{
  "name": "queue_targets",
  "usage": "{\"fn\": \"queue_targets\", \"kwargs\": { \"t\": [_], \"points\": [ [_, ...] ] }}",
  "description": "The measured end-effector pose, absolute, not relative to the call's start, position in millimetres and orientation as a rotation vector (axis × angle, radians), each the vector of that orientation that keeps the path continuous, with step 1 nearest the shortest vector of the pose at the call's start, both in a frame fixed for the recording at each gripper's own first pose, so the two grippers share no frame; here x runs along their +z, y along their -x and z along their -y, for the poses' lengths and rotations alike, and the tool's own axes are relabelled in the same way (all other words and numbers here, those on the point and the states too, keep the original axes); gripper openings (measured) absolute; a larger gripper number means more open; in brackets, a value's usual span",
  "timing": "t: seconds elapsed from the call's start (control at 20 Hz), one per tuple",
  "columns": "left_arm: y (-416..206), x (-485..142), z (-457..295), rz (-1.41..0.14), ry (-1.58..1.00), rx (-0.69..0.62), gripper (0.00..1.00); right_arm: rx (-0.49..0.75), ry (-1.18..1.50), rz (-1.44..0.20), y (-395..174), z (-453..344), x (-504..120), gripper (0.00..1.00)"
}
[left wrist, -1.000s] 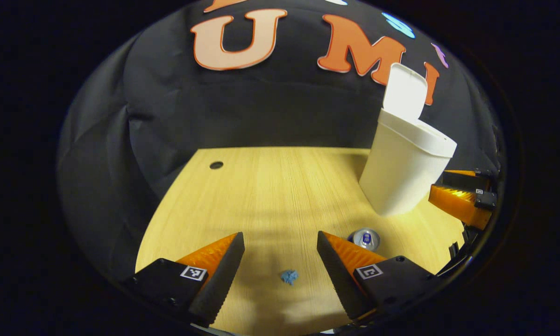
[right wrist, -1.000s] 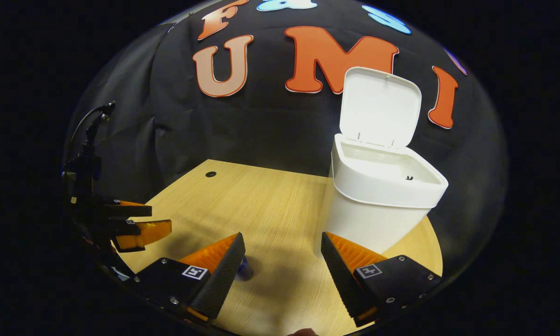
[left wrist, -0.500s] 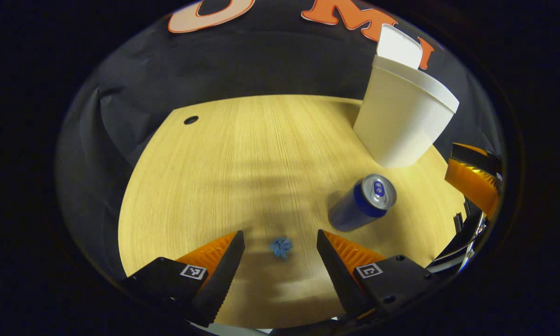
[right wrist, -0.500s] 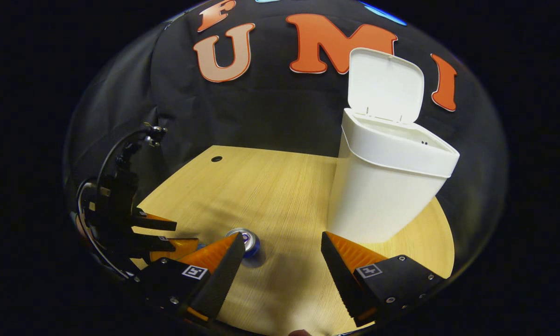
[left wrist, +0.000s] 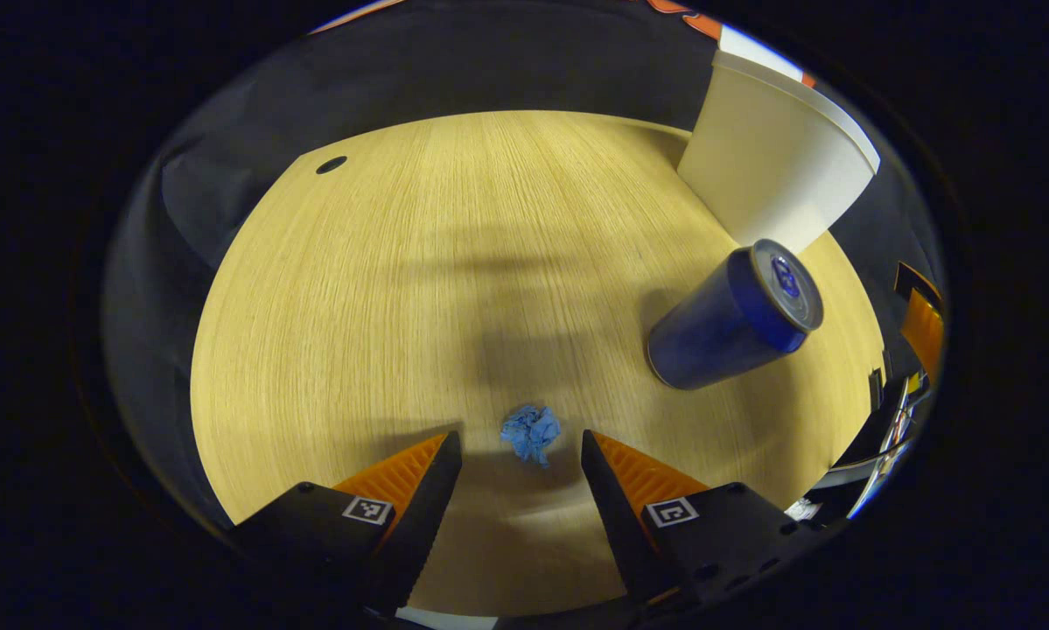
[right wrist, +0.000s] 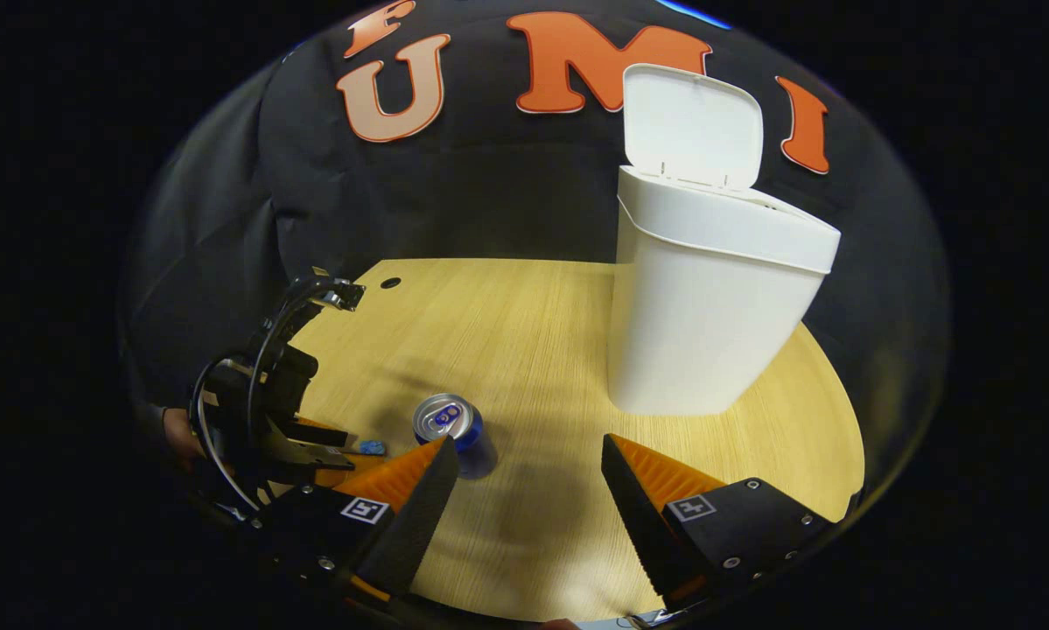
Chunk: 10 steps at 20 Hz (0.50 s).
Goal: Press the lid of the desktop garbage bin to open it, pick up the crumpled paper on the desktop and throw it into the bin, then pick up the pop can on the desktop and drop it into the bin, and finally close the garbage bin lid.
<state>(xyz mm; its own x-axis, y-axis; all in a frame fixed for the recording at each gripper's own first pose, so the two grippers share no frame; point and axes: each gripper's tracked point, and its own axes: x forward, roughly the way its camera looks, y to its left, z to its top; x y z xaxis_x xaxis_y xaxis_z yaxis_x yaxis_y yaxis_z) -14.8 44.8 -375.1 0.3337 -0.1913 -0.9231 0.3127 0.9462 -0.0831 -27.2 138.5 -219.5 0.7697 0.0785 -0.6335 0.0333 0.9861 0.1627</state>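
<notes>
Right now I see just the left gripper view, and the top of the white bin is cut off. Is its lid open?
Observer: Yes. In the right gripper view the lid stands upright at the back of the bin, leaving the mouth uncovered.
Operator: The blue can looks tipped over to me. Is it?
Observer: No. The can stands upright on the table; the lean is probably the lens.
Operator: What is the other gripper doing?
Observer: The right gripper is open and holds nothing, with the can just beyond one of its fingertips.
</notes>
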Motion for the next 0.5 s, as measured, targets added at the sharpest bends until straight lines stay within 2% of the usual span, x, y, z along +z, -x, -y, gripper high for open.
{"fn": "queue_targets", "kwargs": {
  "t": [0.1, 0.15, 0.2, 0.35, 0.45, 0.5],
  "points": [
    [2.6, -370.8, -45.6, -1.205, -0.153, -0.326, 0.94, 0.022, -0.204, -0.712, 32.1, -141.5, -224.1, 0.99],
    [-7.8, -358.0, -42.5, -1.189, -0.161, -0.339, 0.80, 0.018, -0.216, -0.716, 32.1, -141.3, -226.1, 0.99],
    [-15.1, -354.4, -40.1, -1.194, -0.170, -0.348, 0.77, 0.013, -0.218, -0.719, 33.6, -140.1, -226.9, 0.99],
    [-42.0, -331.1, -35.0, -1.203, -0.167, -0.341, 0.29, 0.006, -0.212, -0.725, 31.8, -136.7, -227.8, 0.99],
    [-65.4, -314.4, -32.6, -1.201, -0.148, -0.336, 0.29, 0.011, -0.213, -0.721, 28.9, -137.4, -226.6, 0.99],
    [-74.4, -304.1, -30.3, -1.218, -0.124, -0.337, 0.17, 0.017, -0.212, -0.721, 27.8, -139.0, -226.4, 0.99]
  ]
}}
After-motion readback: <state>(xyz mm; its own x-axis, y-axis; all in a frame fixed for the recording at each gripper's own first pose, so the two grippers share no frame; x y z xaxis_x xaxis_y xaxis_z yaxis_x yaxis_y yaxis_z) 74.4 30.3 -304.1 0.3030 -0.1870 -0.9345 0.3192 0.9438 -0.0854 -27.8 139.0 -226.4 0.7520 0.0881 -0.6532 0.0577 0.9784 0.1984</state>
